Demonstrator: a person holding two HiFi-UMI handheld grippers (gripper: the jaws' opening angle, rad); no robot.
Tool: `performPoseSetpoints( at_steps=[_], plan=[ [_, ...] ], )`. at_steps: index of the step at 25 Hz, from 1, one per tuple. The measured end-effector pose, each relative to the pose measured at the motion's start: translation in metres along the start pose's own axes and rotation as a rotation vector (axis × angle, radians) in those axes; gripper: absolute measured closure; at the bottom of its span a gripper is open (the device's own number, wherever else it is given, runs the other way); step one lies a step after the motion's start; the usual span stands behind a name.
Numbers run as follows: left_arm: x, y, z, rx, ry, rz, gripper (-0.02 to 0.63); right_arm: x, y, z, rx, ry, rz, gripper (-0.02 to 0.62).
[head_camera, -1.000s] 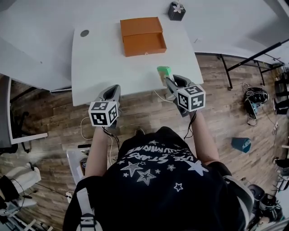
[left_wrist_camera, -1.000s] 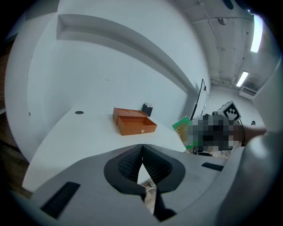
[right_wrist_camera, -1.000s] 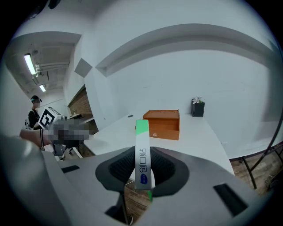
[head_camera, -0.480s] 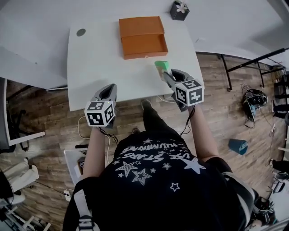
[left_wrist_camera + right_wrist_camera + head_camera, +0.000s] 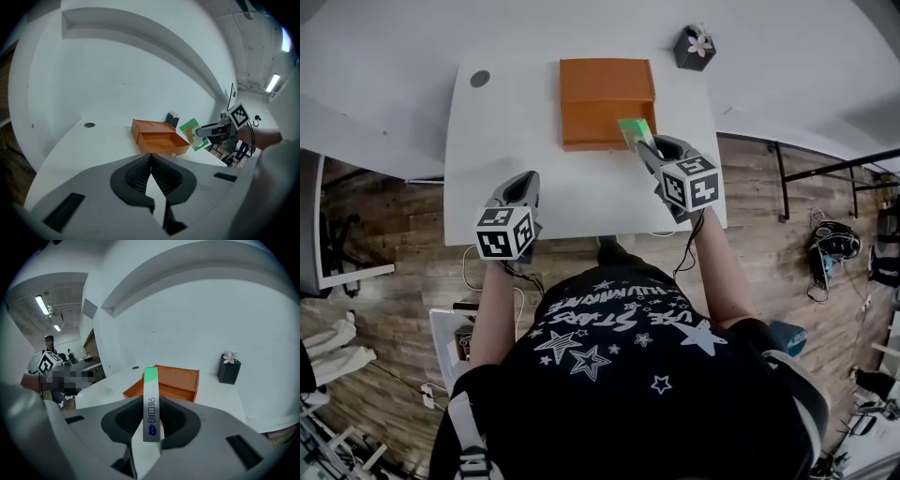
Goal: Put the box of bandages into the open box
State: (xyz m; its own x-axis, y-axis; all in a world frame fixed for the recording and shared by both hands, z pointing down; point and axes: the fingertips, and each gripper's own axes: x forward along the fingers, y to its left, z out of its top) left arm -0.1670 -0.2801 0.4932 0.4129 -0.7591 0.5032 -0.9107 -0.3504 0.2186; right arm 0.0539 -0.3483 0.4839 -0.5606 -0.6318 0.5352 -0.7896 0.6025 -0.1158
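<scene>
The left gripper [image 5: 525, 184] hangs over the table [image 5: 544, 169] towards its near left edge, jaws pressed together with nothing between them (it looks like a bystander in this step). Beyond it, at the middle of the far edge, sits the orange box [image 5: 591, 120], lid thrown back and tray bare.

The step in hand appears to be the carry. The box of bandages [image 5: 634, 131] is in the air at the tray's near right corner, pinched across its flat faces by the right gripper [image 5: 651, 155], and not yet inside. It is a thin carton, green and white, with a tan bandage picture on its broad face and a blue mark on the narrow white edge. It stands on edge between the pads.

The next move probably calls for a short reach over the tray's front wall, a lowering until the carton rests on the tray floor, and then opening the jaws.

A small black flower pot [image 5: 695, 47] stands at the far right corner, well clear.
</scene>
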Motion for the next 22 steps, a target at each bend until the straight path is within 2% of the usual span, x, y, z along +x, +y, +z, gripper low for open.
performPoseSetpoints(
  at_steps=[9,22],
  plan=[
    [0.02,-0.005,0.018,0.005,0.014,0.03,0.586,0.03,-0.02,0.023,-0.087,0.033,0.061,0.48],
    [0.036,0.003,0.033,-0.007,0.026,0.077,0.586,0.071,-0.005,0.006,-0.288,0.181,0.187,0.48]
  ],
)
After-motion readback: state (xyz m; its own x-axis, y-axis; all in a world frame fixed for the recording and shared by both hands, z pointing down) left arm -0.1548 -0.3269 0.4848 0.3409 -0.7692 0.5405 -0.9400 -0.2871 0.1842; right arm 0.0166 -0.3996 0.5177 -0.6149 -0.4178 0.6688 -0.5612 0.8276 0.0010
